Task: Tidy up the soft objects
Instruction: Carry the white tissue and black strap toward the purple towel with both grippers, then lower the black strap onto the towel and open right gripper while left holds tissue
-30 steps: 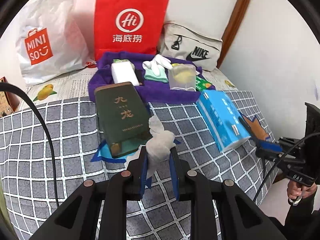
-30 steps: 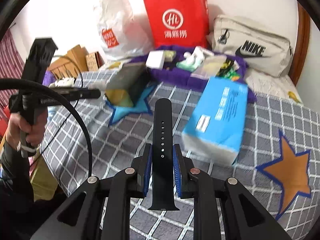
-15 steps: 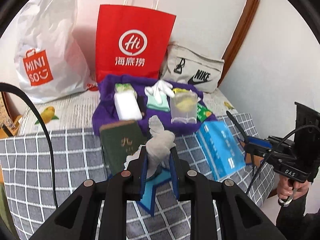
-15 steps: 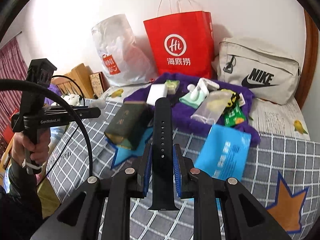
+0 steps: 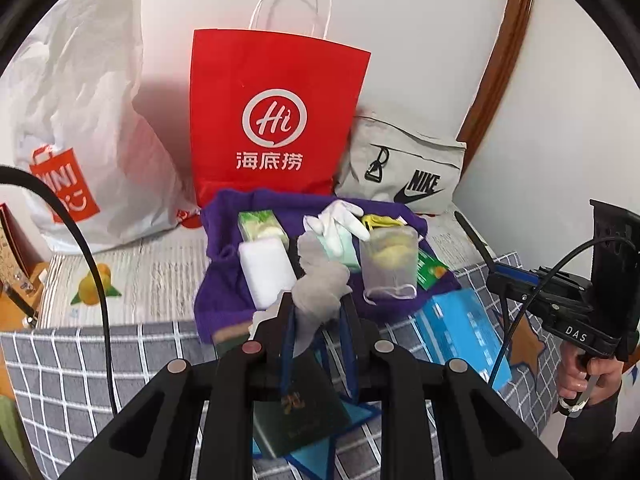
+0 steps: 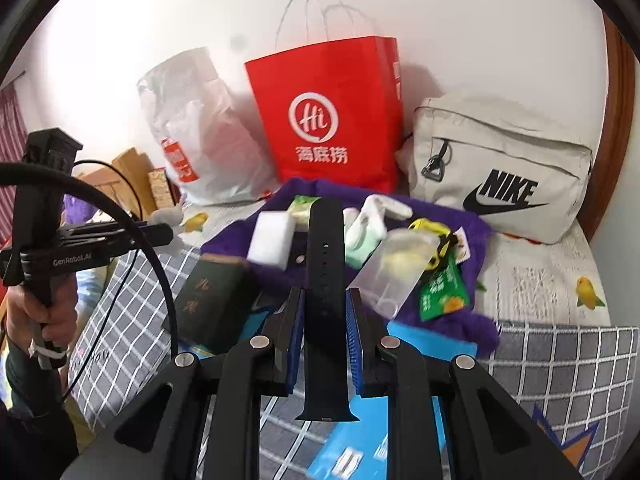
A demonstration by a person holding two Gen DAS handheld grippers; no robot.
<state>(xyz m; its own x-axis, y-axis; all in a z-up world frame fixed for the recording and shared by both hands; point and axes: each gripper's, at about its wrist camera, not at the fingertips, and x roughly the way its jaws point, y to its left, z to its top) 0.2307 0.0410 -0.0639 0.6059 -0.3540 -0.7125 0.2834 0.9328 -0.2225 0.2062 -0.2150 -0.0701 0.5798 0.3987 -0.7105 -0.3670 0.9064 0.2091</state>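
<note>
My left gripper (image 5: 318, 314) is shut on a crumpled grey cloth (image 5: 320, 284) and holds it in the air in front of the purple towel (image 5: 224, 288). My right gripper (image 6: 323, 312) is shut on a black watch strap (image 6: 325, 280), held upright above the bed. The purple towel (image 6: 452, 320) carries a white sponge (image 5: 266, 272), white gloves (image 5: 340, 220), a clear pouch (image 5: 390, 264) and a green packet (image 5: 430, 270). The right gripper also shows at the right of the left wrist view (image 5: 492, 276).
A dark green box (image 5: 298, 412) and a blue tissue pack (image 5: 464, 332) lie on the checked bed cover. A red paper bag (image 5: 276, 120), a white Miniso bag (image 5: 80, 128) and a grey Nike bag (image 5: 404, 172) stand against the wall.
Both grippers have risen and moved forward toward the purple towel and the bags. Each keeps its hold: cloth in the left, strap in the right.
</note>
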